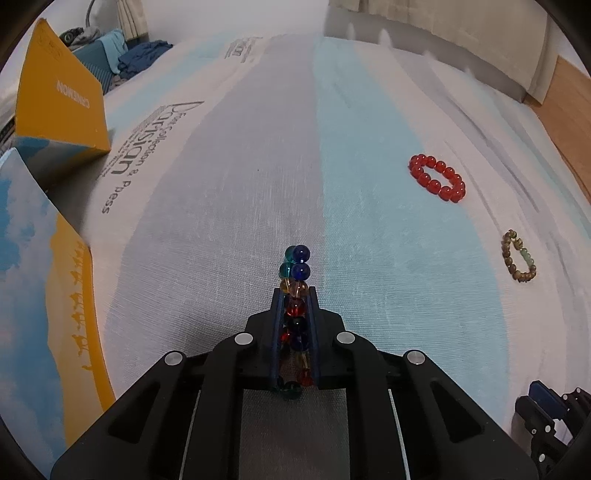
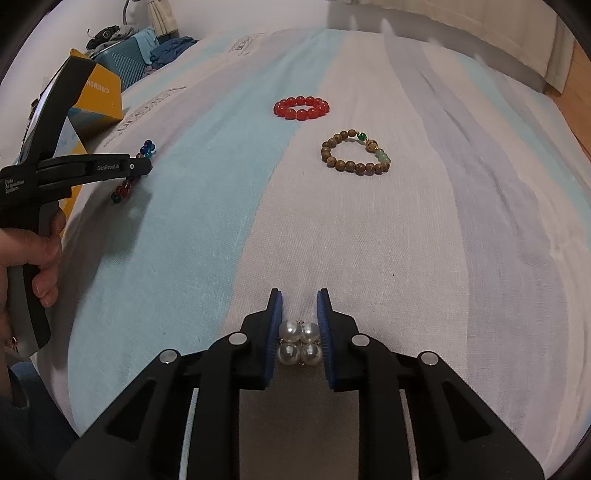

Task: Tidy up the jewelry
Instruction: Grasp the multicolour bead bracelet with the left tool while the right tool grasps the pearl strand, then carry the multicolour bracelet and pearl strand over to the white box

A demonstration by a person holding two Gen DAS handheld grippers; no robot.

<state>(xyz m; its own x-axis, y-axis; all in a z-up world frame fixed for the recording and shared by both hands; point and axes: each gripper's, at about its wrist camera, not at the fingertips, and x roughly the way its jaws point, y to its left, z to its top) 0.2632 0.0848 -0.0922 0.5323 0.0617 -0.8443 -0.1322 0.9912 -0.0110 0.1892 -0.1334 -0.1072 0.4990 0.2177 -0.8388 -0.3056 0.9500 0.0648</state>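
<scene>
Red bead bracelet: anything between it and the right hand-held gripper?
Yes: the brown wooden-bead bracelet lies just right of the straight line from the right hand-held gripper to the red bead bracelet. Otherwise only bare bedsheet.

Place: a home bedroom
Surface: bed with blue, white and grey striped cotton sheet (image 2: 369, 240)
Background: heap of blue crumpled clothes (image 1: 142, 55), cream fabric curtains (image 1: 131, 18)

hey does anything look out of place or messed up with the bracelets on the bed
Nothing stands out. The red bracelet and wooden bracelet lie intact on the sheet; the left gripper pinches the multicolored bracelet, the right gripper the pearl bracelet.
</scene>
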